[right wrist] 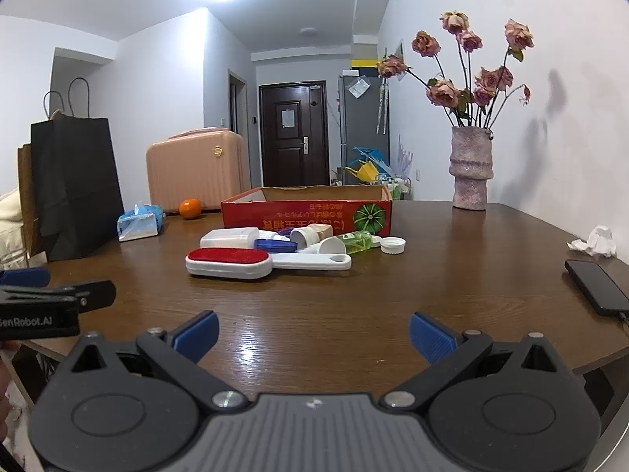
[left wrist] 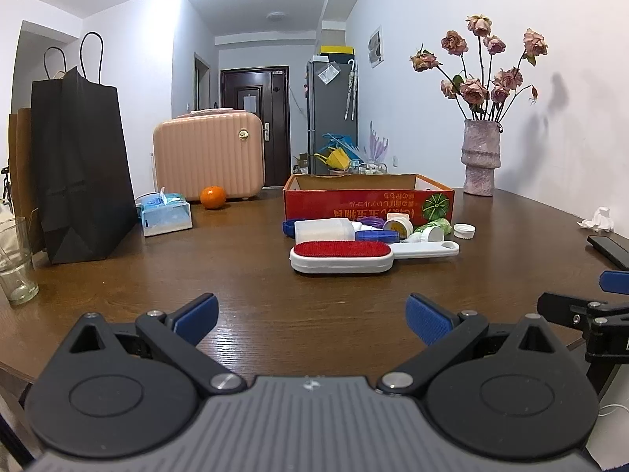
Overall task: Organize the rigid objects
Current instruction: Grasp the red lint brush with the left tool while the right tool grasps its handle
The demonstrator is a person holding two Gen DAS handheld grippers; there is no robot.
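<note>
Tongs: our left gripper (left wrist: 312, 316) and right gripper (right wrist: 313, 334) both stand spread wide with nothing between the blue pads; each hangs low over the near edge of the table (right wrist: 452, 275), well short of the clutter.

Clutter: ahead of both tongs we see a lint brush (right wrist: 230, 261) with a red pad lying flat, its white handle (right wrist: 314, 261) pointing to our right. Just beyond it sit a white rectangular container (right wrist: 230, 238), a blue lid (right wrist: 275, 244), a tipped white jar (right wrist: 310, 235), a green bottle (right wrist: 355, 242) on its side and a loose white cap (right wrist: 393, 245).

Box: the red cardboard box (right wrist: 306, 214), open at the top, stands directly behind the pile, touching or nearly touching it; we judge it the likely place for these things.

Risk, crowding: the pieces lie against each other, so we expect that closing on one may shove its neighbours, and the round bottle and cap could roll off toward our right.

Risk, brush: it is long and low; a grip at one end may let it swing or slip.

Risk, box wall: a carried item held too low could strike the near wall and push the light box back.

Risk, bystanders: a phone (right wrist: 595, 287) lies near the right gripper, and a glass (left wrist: 15, 263) sits off to the left gripper's left; a wide sweep could knock either.
</note>
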